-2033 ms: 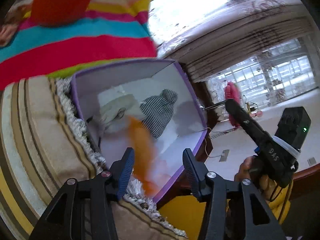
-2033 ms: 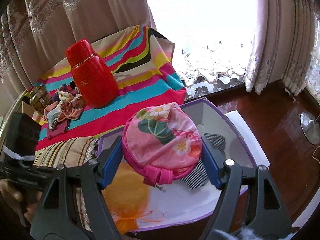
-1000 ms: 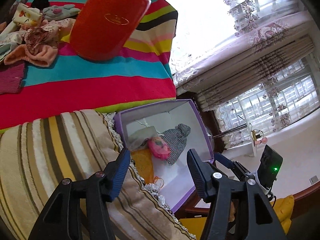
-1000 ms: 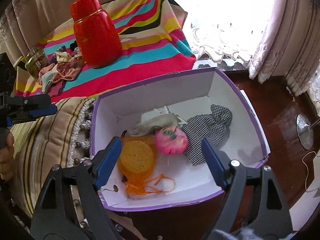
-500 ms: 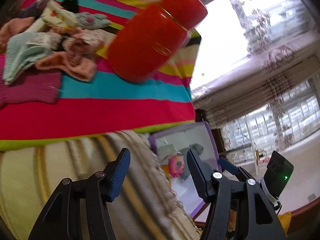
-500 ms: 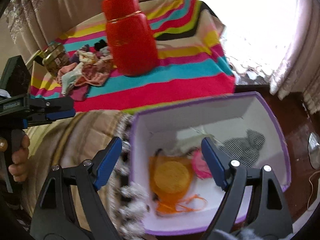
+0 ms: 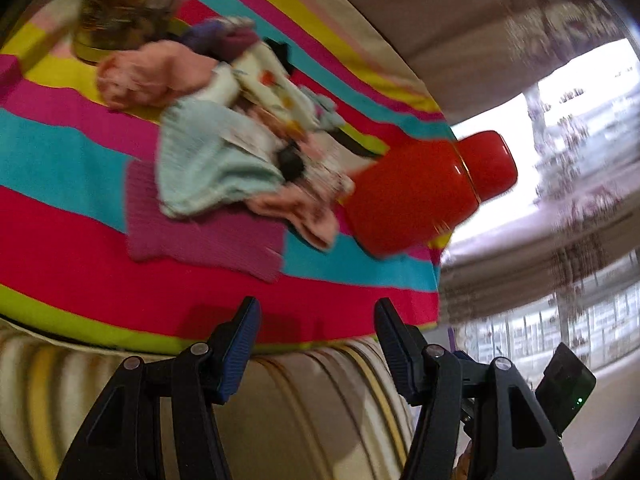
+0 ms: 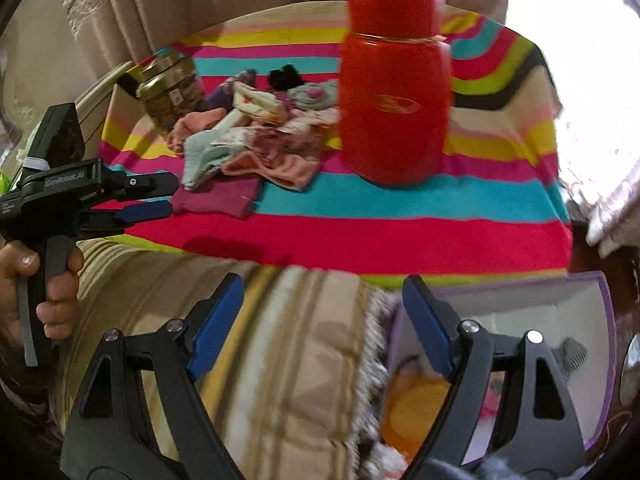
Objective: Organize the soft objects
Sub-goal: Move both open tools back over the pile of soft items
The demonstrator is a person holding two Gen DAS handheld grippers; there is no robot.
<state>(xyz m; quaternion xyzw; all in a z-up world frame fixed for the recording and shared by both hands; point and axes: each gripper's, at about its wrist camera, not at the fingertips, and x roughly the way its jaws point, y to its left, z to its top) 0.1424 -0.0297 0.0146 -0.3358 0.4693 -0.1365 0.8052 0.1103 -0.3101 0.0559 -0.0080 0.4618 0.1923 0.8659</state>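
Note:
A pile of soft cloth items [image 7: 224,148] lies on the striped tablecloth [image 7: 60,216]: a pale blue knit [image 7: 200,168], pink pieces and a magenta knit [image 7: 200,232]. The pile also shows in the right wrist view [image 8: 248,144]. My left gripper [image 7: 316,332] is open and empty, short of the pile, and shows from the side in the right wrist view [image 8: 160,196]. My right gripper [image 8: 320,316] is open and empty over the striped cushion [image 8: 280,360]. The purple box [image 8: 600,360] at lower right holds an orange pouch [image 8: 416,404], a pink item and a checked cloth [image 8: 572,356].
A red flask [image 8: 394,80] stands on the cloth right of the pile; it also shows in the left wrist view [image 7: 424,192]. A glass jar with a gold lid [image 8: 172,88] stands left of the pile. Curtains hang behind the table.
The right gripper has let the pink floral pouch go into the box and opened. Both grippers have swung away from the box toward the cloth pile on the striped tablecloth.

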